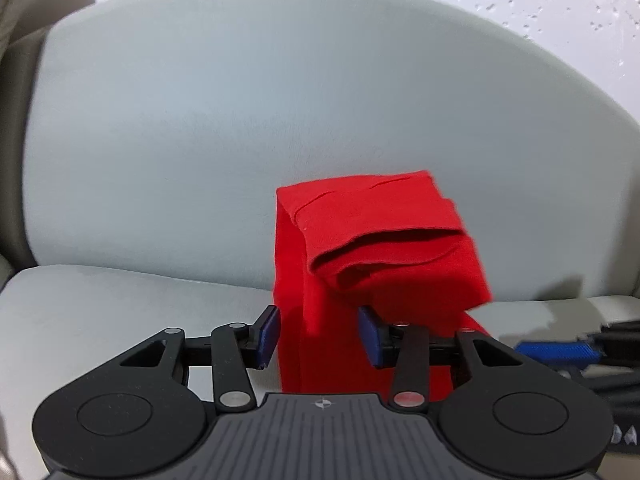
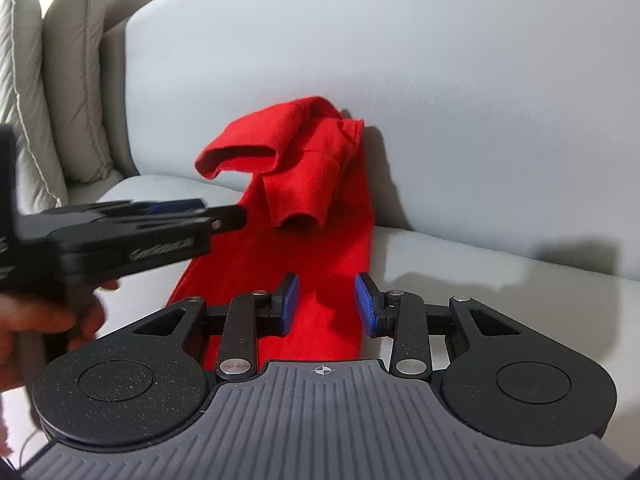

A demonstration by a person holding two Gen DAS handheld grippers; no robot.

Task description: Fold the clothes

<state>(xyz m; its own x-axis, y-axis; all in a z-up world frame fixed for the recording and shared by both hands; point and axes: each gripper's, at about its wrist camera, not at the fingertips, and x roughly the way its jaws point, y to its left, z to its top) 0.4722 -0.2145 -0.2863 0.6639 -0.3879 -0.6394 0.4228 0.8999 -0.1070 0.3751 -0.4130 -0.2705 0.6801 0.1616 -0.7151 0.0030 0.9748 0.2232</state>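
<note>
A: Start at the left gripper. How do the blue pads stand?

B: Spread, with a clear gap. The red garment hangs or lies in that gap, but the pads do not press on it; the left pad sits just beside the cloth's edge, the right one in front of it.

A: And the right gripper?

B: Same story. Its pads stand apart over the lower stretch of the red cloth, nothing pinched between them.

A: Where is the garment overall?

B: On the pale grey sofa. Its lower part runs flat along the seat toward the cameras; its upper part leans against the backrest, with a sleeve opening drooping forward.

A: The hands?

B: Both grippers tilt downward toward the seat. In the right wrist view the left gripper comes in from the left edge, pointing across at the sleeve, and the person's left hand wraps its handle. Whether it touches the cloth there I cannot tell. Beige cushions stand at the sofa's far left.
</note>
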